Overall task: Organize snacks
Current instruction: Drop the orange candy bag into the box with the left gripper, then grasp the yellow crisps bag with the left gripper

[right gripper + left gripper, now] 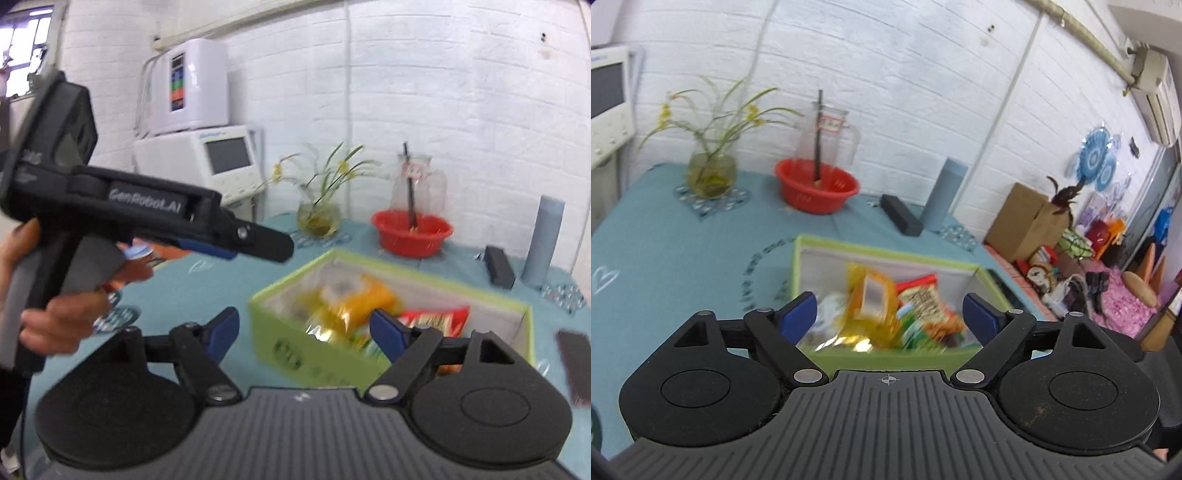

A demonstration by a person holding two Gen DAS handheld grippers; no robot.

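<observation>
A light green box (886, 355) (288, 343) with a white lining stands on the teal tablecloth and holds several snack packs. Among them are a yellow-orange pack (871, 299) (351, 299) and a red pack (923, 291) (439, 317). My left gripper (890, 314) hovers above the box's near side, jaws wide apart, nothing between its blue pads. In the right wrist view the left gripper's fingers (258, 242) show from the side, held in a hand above the table left of the box. My right gripper (304, 328) stands open above the box's near corner, holding nothing.
At the back stand a red basin (816, 190) (412, 232), a glass jug (831, 133), a plant in a glass bowl (711, 175) (319, 218), a grey-blue cylinder (945, 195) (545, 240) and a black bar (901, 219) (498, 266). A dark flat object (576, 365) lies right of the box.
</observation>
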